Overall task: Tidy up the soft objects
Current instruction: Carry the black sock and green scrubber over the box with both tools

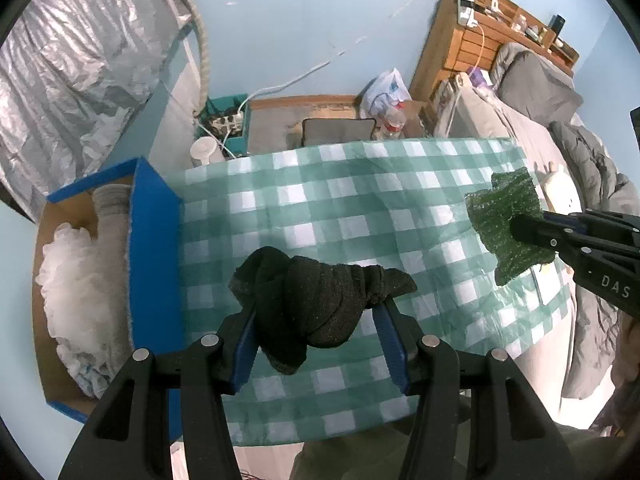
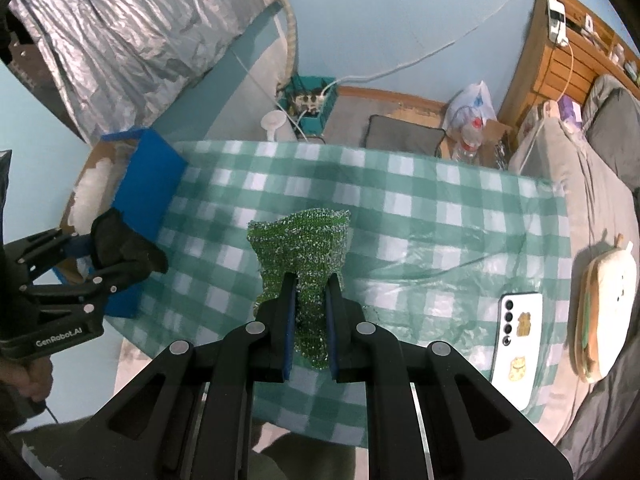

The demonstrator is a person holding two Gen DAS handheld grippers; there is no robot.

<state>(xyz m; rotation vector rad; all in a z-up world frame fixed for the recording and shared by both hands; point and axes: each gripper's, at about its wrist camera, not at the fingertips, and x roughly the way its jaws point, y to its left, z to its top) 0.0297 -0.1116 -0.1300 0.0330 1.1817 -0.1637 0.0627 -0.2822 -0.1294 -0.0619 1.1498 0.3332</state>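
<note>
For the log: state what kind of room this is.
Most likely a bedroom in a home: a bed with grey bedding and a wooden headboard shelf stands beside the checked tablecloth, and a plush toy lies on the bed.

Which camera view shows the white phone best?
The right wrist view: the white phone lies whole on the checked tablecloth, camera side up. The left wrist view shows no recognisable phone.
</note>
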